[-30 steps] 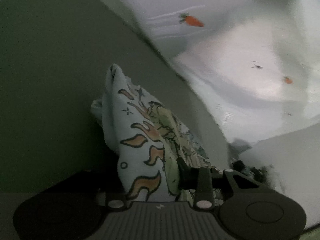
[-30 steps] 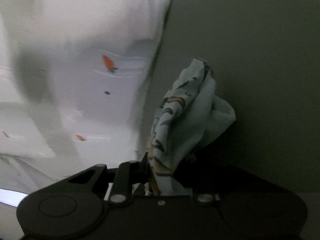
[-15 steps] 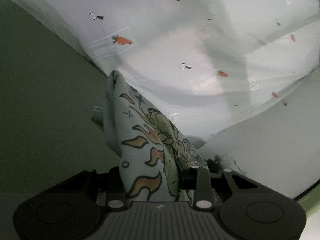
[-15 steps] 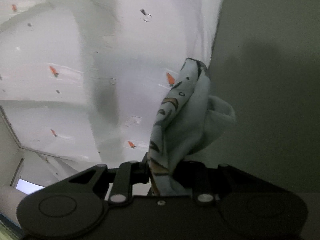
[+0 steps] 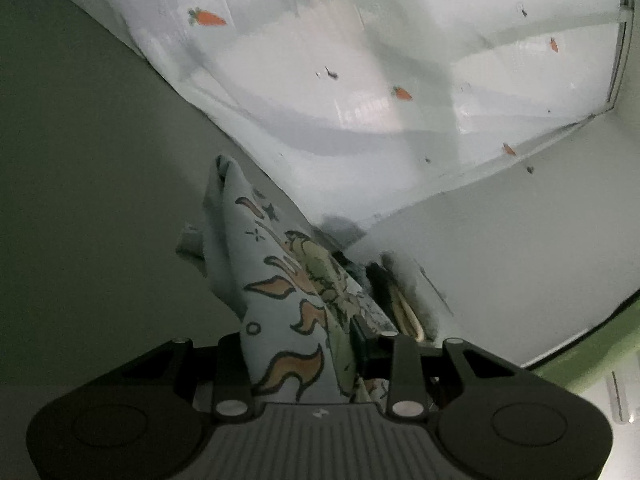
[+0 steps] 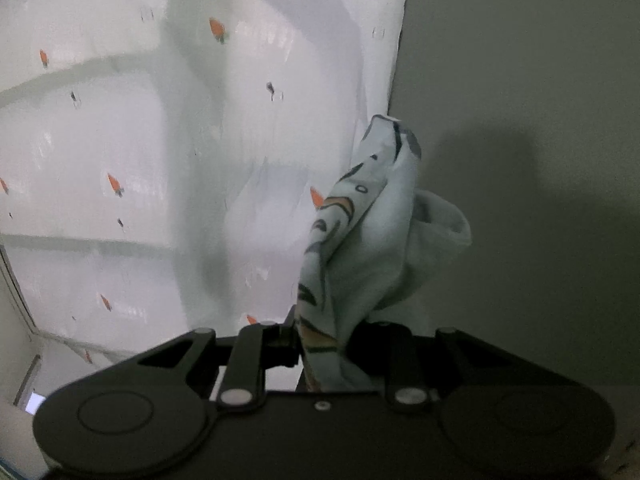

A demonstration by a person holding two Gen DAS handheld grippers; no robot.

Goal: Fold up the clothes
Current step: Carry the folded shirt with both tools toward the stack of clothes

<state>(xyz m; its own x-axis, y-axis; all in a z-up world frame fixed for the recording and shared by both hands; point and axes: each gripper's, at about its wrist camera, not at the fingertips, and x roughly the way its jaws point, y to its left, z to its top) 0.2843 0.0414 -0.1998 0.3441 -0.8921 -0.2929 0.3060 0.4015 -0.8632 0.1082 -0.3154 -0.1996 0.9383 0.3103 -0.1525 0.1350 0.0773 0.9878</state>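
A pale blue garment (image 5: 276, 300) with orange flame and green cartoon prints bunches up between the fingers of my left gripper (image 5: 304, 344), which is shut on it. In the right wrist view another bunch of the same pale blue garment (image 6: 368, 240) rises from my right gripper (image 6: 324, 344), also shut on the cloth. Both fingertips are hidden by the fabric. The rest of the garment is out of sight.
A sheer white curtain (image 5: 360, 80) with small orange carrot prints hangs ahead, shown also as the curtain (image 6: 160, 160) on the right camera's left side. A plain grey-green wall (image 5: 80, 200) fills the left; the wall (image 6: 520, 120) fills the right.
Both cameras have swung, so the curtain now fills more of each view and the wall less. The cloth stays clamped in both grippers the same way.
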